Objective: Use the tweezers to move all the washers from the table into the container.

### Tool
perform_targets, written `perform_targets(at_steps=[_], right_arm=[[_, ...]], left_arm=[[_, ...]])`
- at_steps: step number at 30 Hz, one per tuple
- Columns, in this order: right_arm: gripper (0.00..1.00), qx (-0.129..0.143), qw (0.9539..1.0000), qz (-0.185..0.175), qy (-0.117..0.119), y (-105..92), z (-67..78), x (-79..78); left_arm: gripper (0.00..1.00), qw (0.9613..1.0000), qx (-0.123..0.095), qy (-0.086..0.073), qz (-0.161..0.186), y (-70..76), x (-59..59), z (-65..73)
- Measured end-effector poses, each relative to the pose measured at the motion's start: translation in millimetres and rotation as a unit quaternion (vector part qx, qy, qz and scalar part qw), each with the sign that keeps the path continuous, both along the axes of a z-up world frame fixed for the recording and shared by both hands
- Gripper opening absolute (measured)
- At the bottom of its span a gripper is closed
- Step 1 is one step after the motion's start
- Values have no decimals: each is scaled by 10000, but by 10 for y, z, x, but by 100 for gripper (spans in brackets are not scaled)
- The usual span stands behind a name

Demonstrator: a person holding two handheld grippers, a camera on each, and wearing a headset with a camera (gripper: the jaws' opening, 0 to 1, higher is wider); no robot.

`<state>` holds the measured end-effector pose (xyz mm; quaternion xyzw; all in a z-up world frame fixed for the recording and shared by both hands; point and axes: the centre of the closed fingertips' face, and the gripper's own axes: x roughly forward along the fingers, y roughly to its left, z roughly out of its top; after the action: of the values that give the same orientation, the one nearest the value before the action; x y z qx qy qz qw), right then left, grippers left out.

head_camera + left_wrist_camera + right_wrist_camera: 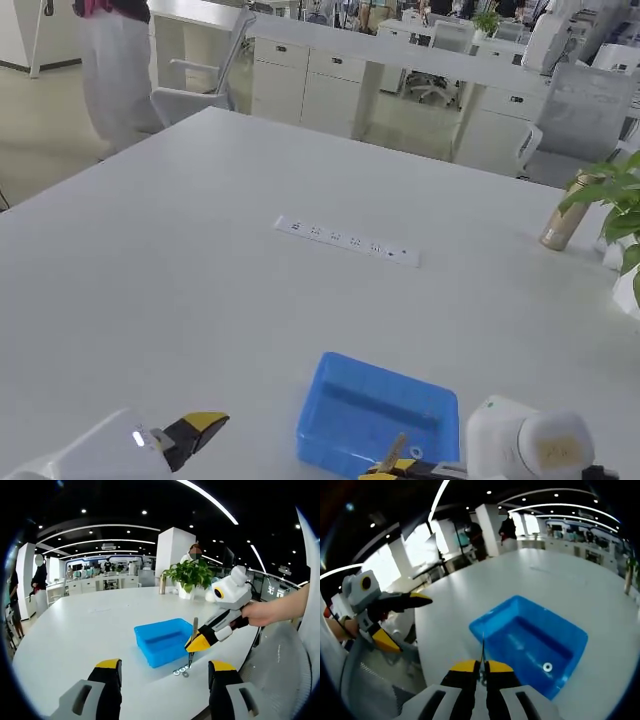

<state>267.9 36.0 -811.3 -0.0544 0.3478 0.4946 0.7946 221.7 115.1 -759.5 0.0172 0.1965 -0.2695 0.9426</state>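
Observation:
A blue container (375, 415) sits near the table's front edge, and one washer (547, 667) lies inside it. My right gripper (481, 667) is shut on thin metal tweezers (482, 652) that stick out past its tips. In the left gripper view the tweezers (193, 640) point down at a few washers (181, 671) on the table, just in front of the container (162, 640). My left gripper (165, 676) stands open and holds nothing, a little back from the washers. The head view shows the left gripper (195, 432) left of the container and the right gripper (400, 466) at its near right corner.
A white power strip (347, 241) lies mid-table. A gold bottle (565, 215) and a potted plant (615, 200) stand at the far right. Desks and office chairs (200, 80) lie beyond the table, with a person (115, 60) at the far left.

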Motion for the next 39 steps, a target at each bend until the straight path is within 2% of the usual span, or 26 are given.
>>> perform_targets(at_steps=[4,16,20,22,25,26,28,30,32,34,37,39], right_arm=[[3,-91,9999,58,-38,10,-17,-26],[3,-66,9999,90,-77,29,-23,-6],[3,-105,9998,132,-127,36,-14,-13],[3,-116,9997,152,-140,52,3,-36],[3,-161,9995,192,-177,56,14,-51],[3,-165,9995,204,-191,58,17,-58],[3,-149,9994,238,-223,48,17,-65],[3,-128,9993,262,-253,38,29,-90],[3,-74,9993,231,-275,20,42,-95],[3,-55,9994,173,-308,-6,50,-81],[3,16,9996,42,-277,-28,57,-59],[3,110,9997,-14,-223,-18,71,-55]], left_arm=[[71,10000,-37,-23,-22,-10,-2,13],[73,9999,-112,-43,-10,-14,-5,30],[78,9992,-374,45,112,-15,-8,63],[81,9989,-443,-34,171,-28,-17,101],[82,9982,-575,-80,125,-91,-94,131],[82,9983,-549,-176,71,-119,-112,147],[83,9988,-419,-253,27,-131,-126,153],[83,9983,-409,-410,56,-119,-120,181],[82,9984,-397,-376,135,-88,-94,184],[83,9975,-585,-370,117,-107,-94,212],[85,9976,-526,-403,197,-76,-78,207],[86,9971,-597,-446,165,-94,-78,227]])
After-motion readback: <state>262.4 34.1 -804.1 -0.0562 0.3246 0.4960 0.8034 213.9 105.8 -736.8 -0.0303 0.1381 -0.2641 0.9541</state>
